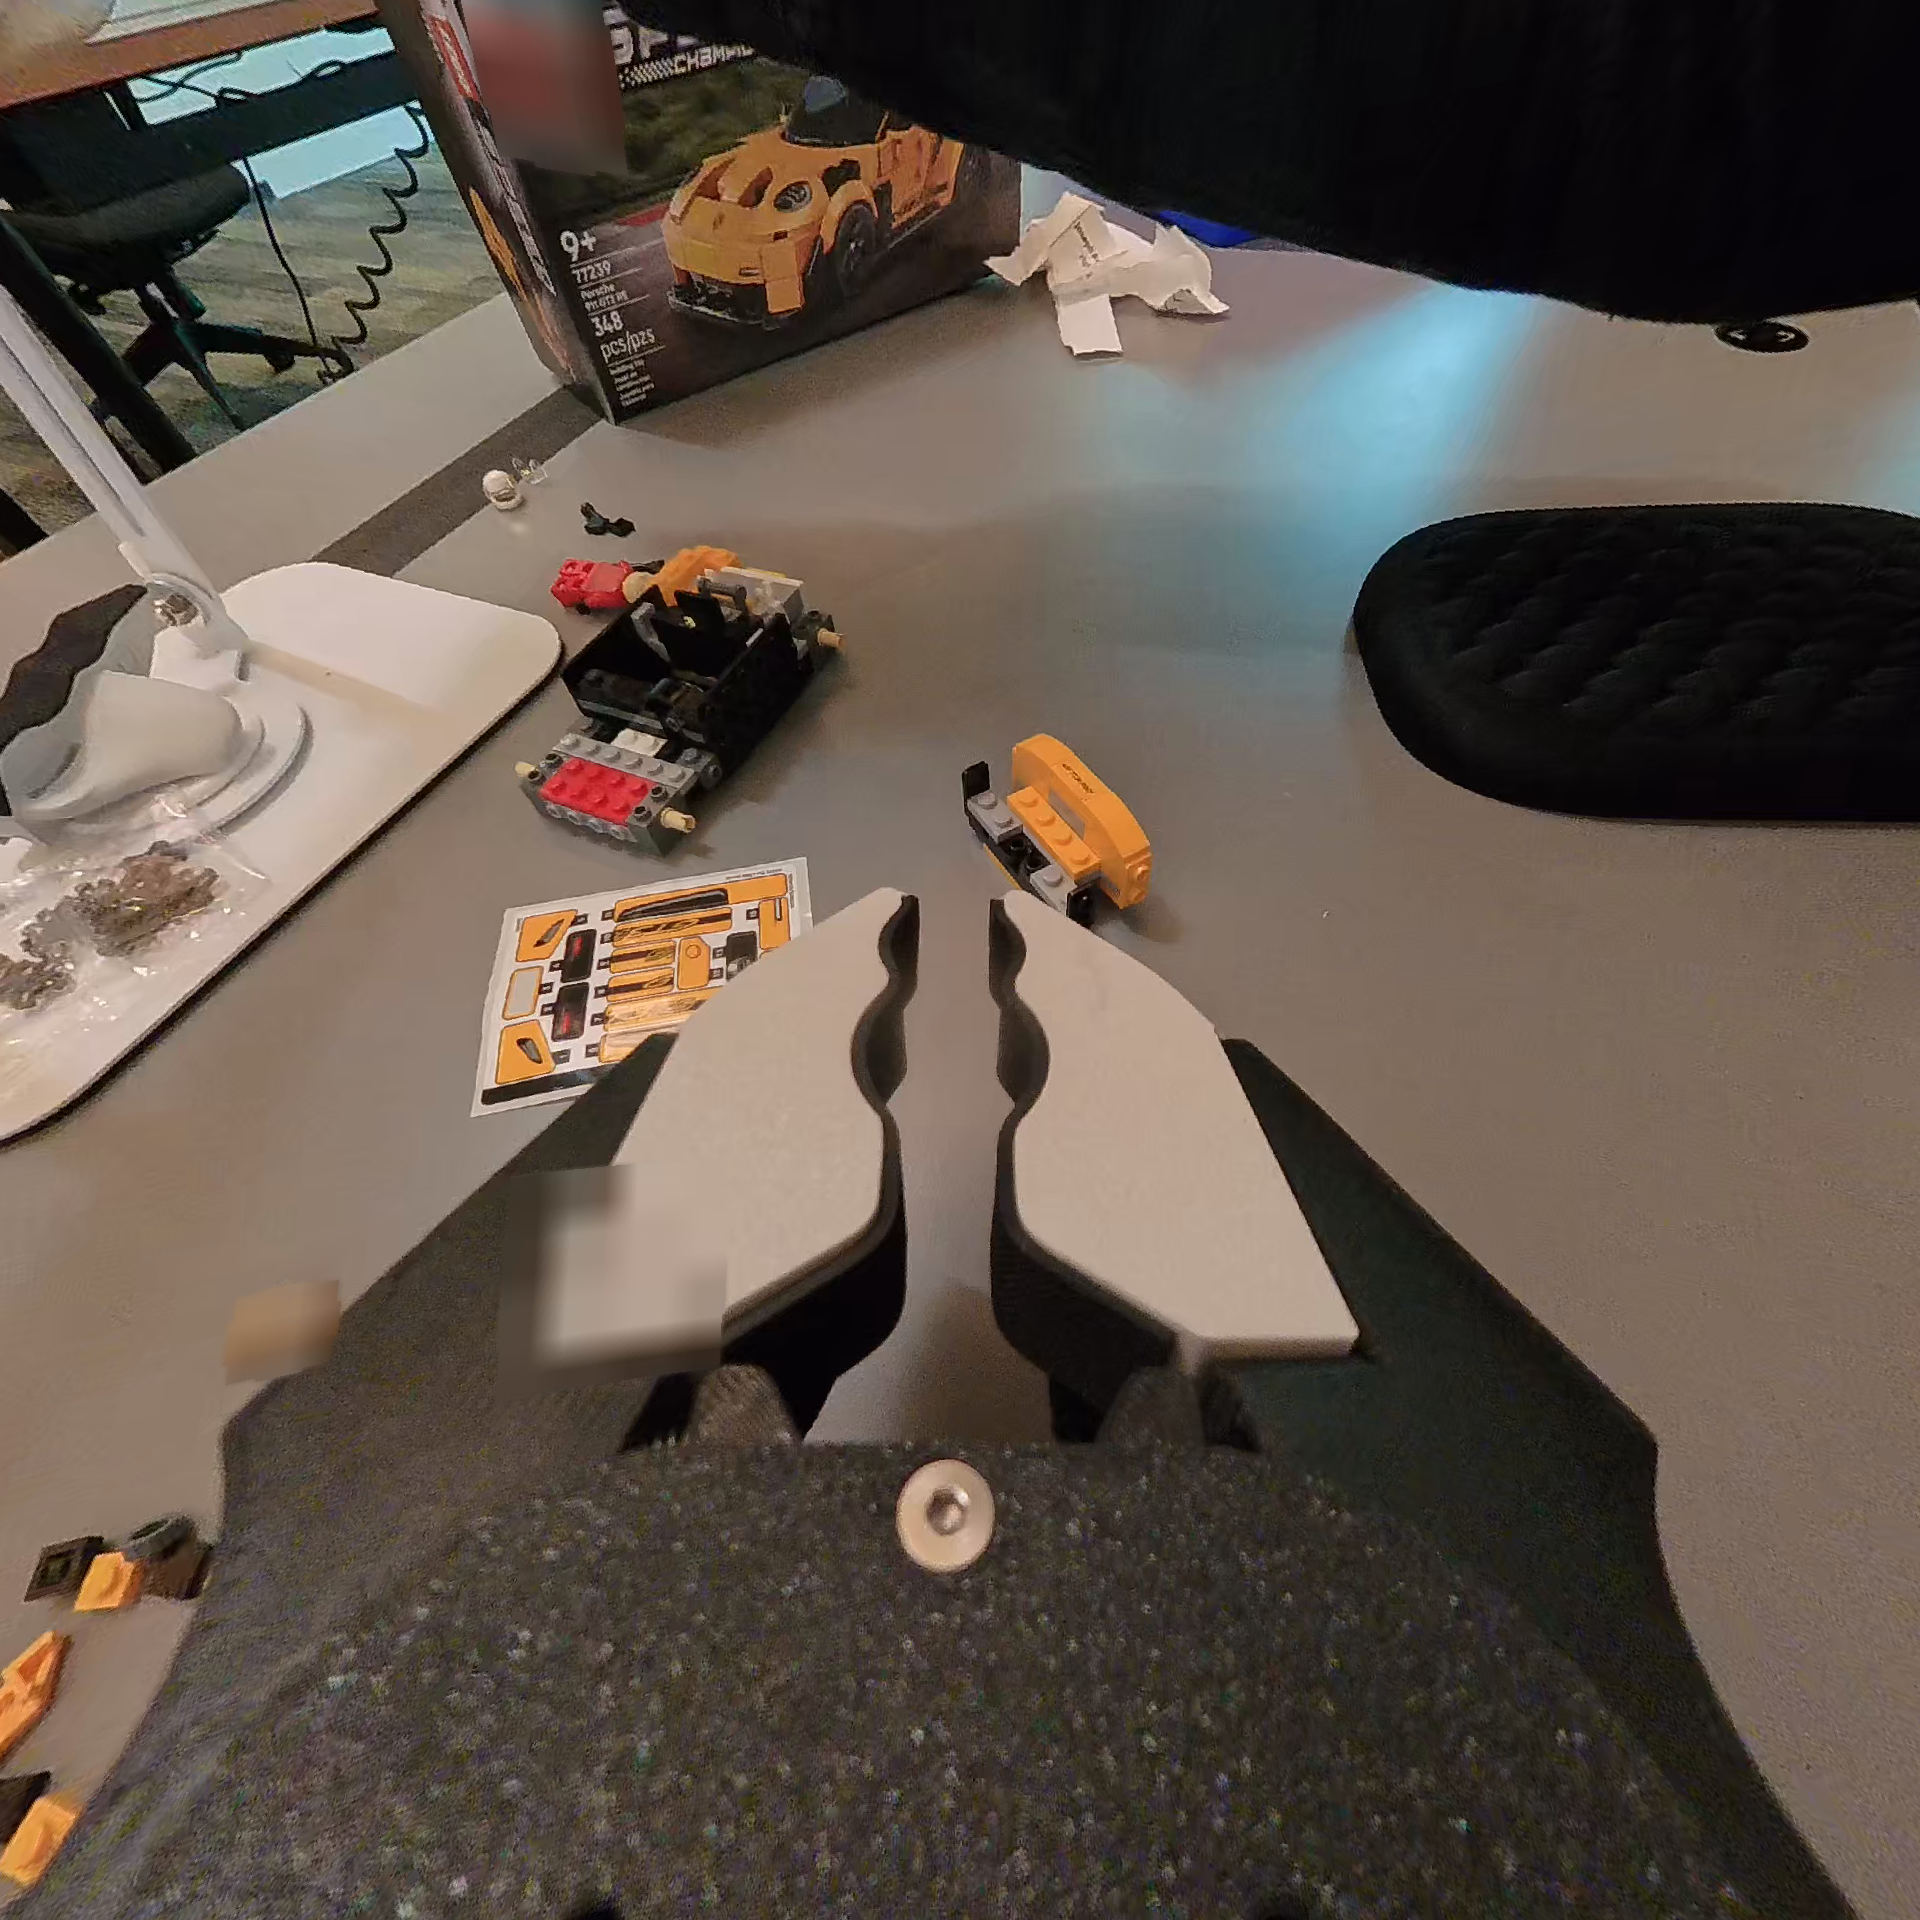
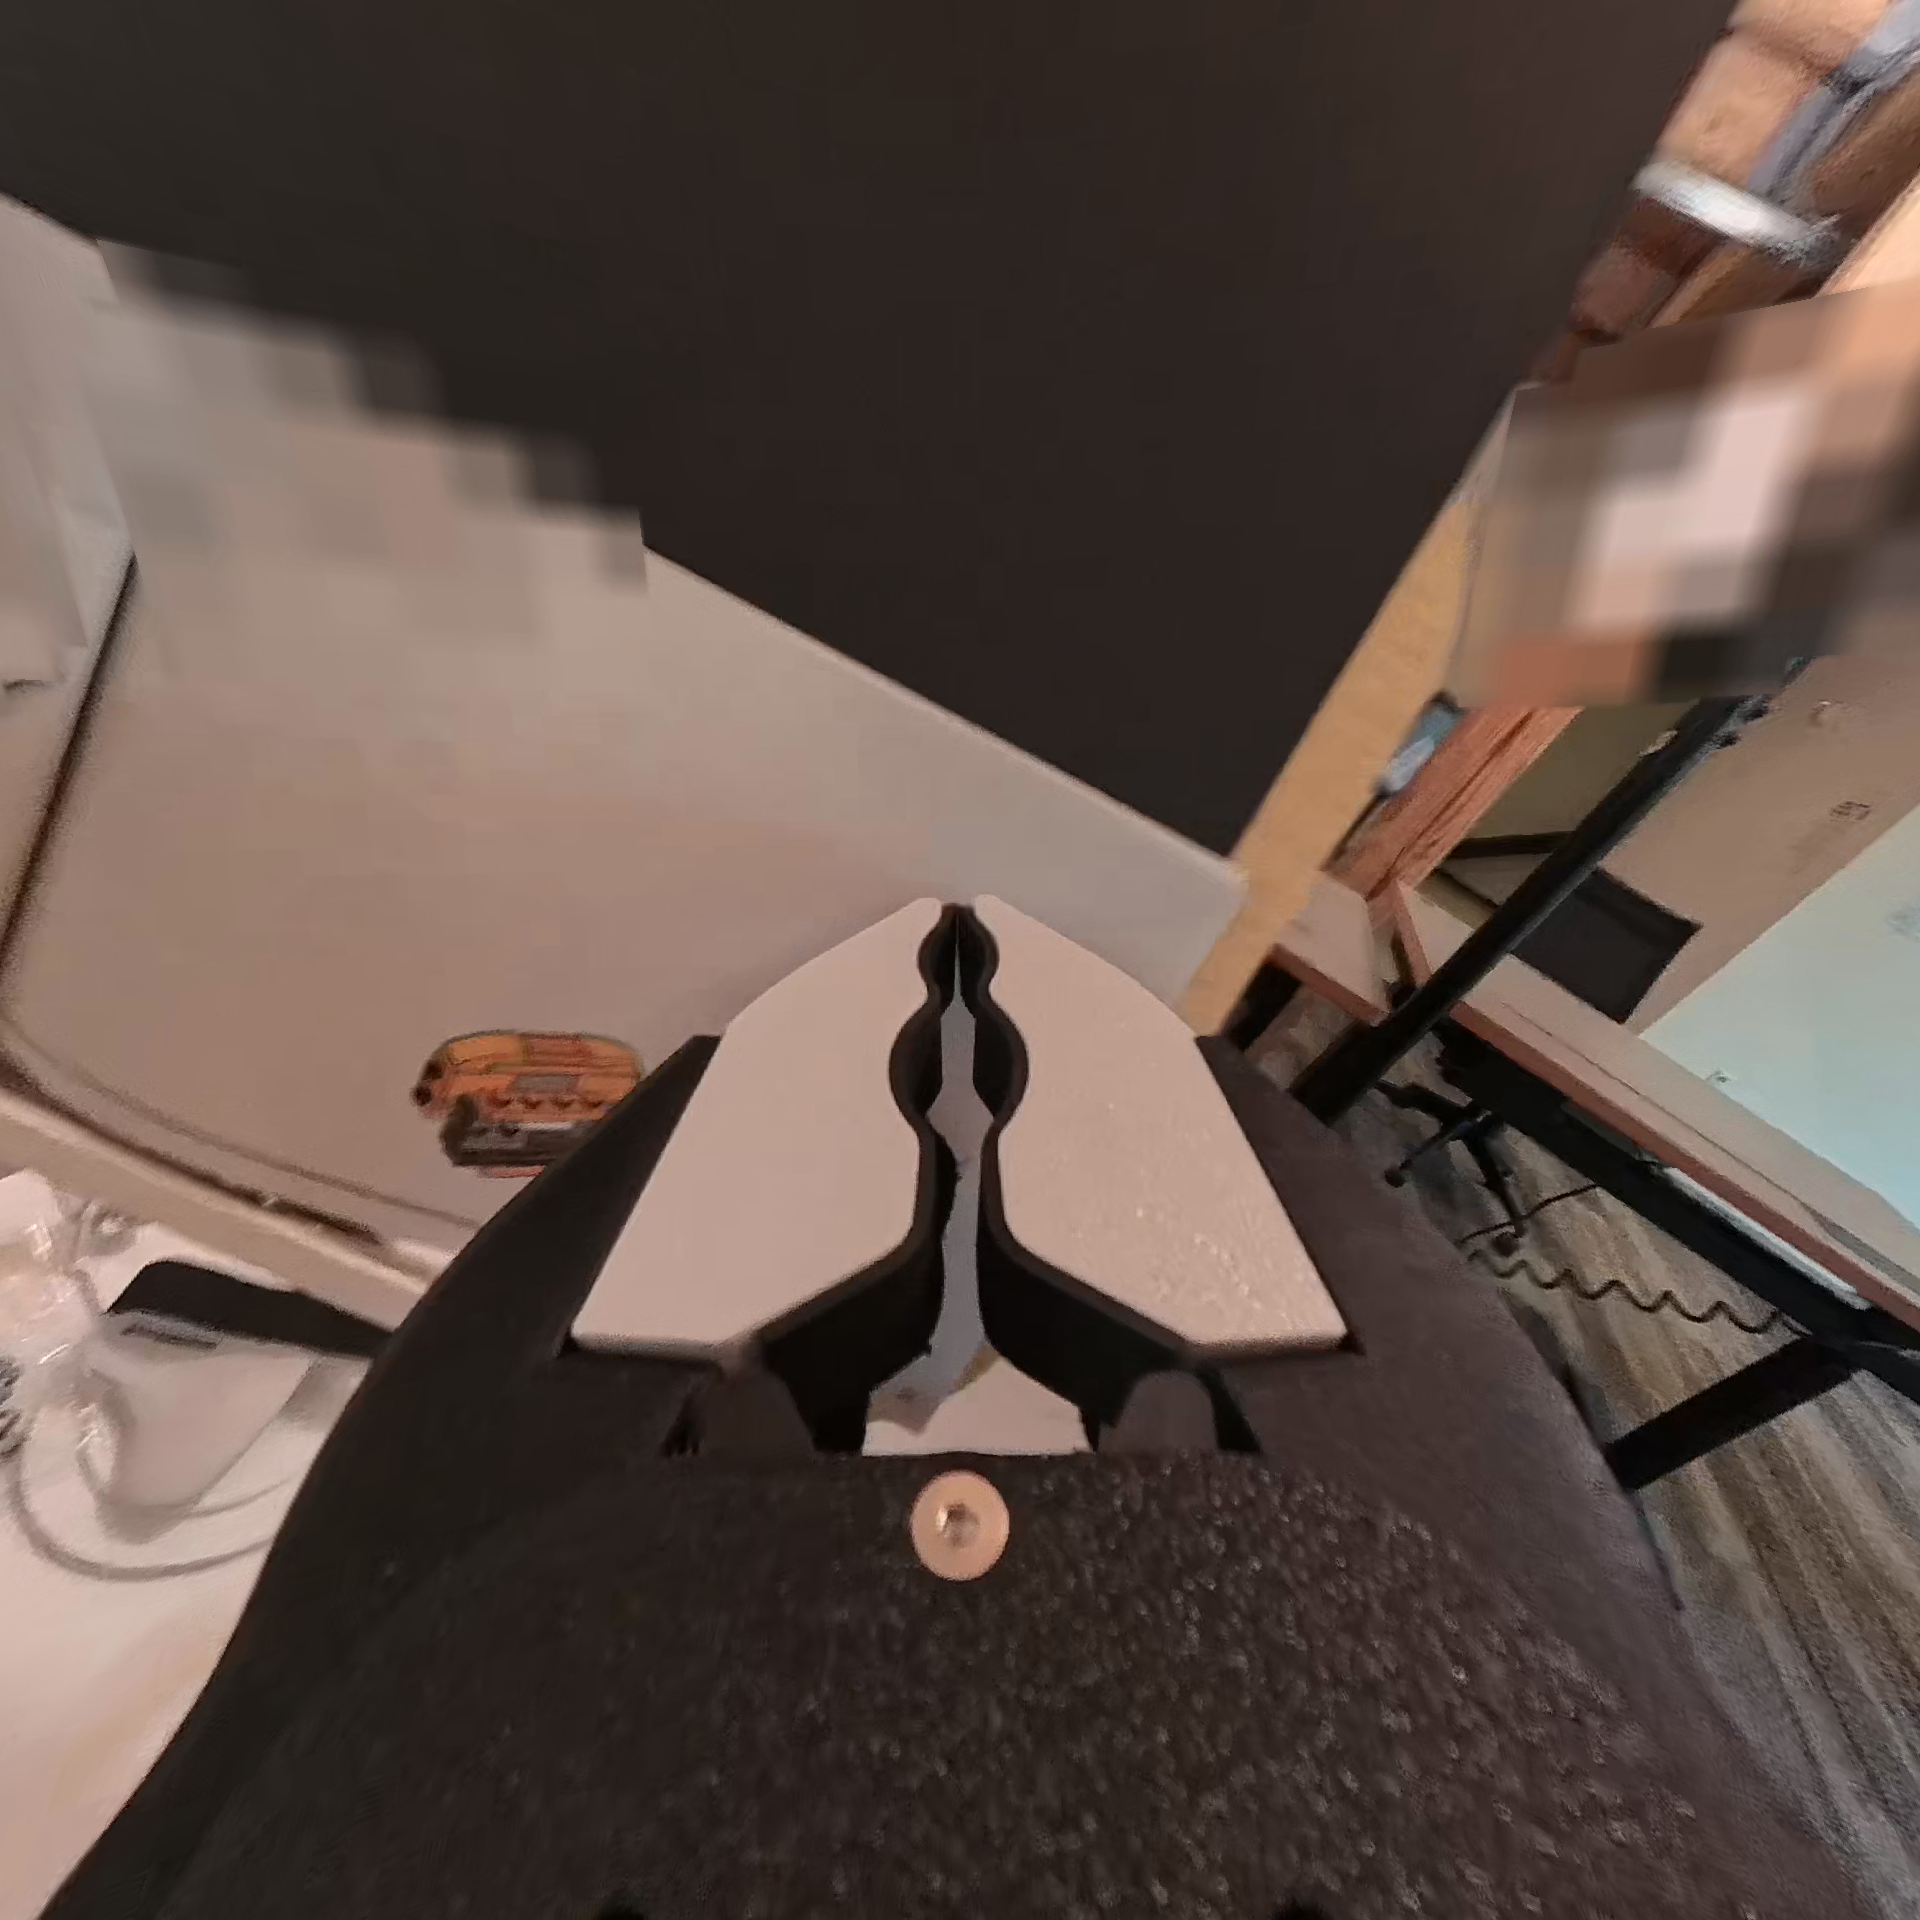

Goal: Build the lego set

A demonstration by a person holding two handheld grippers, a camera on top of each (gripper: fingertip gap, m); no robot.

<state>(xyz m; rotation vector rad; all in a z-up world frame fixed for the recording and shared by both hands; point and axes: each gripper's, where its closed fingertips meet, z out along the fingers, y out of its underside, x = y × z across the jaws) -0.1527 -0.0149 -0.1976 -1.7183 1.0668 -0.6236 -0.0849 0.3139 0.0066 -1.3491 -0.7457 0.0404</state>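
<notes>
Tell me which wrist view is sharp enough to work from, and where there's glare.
Left wrist view: sharp; the black chassis and orange sub-assembly read clearly, with a bluish glare patch on the table behind them and wide-angle bending at the edges. Right wrist view: motion-blurred; the orange piece is smeared, and only the right gripper is crisp.

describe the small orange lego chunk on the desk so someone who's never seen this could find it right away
Start at the upright set box at the back of the grey desk and come forward past the black car chassis. The orange sub-assembly sits alone to the chassis's right, just beyond the left hand-held gripper. Unlike the mostly black chassis, it is small with a rounded orange shell.
</notes>
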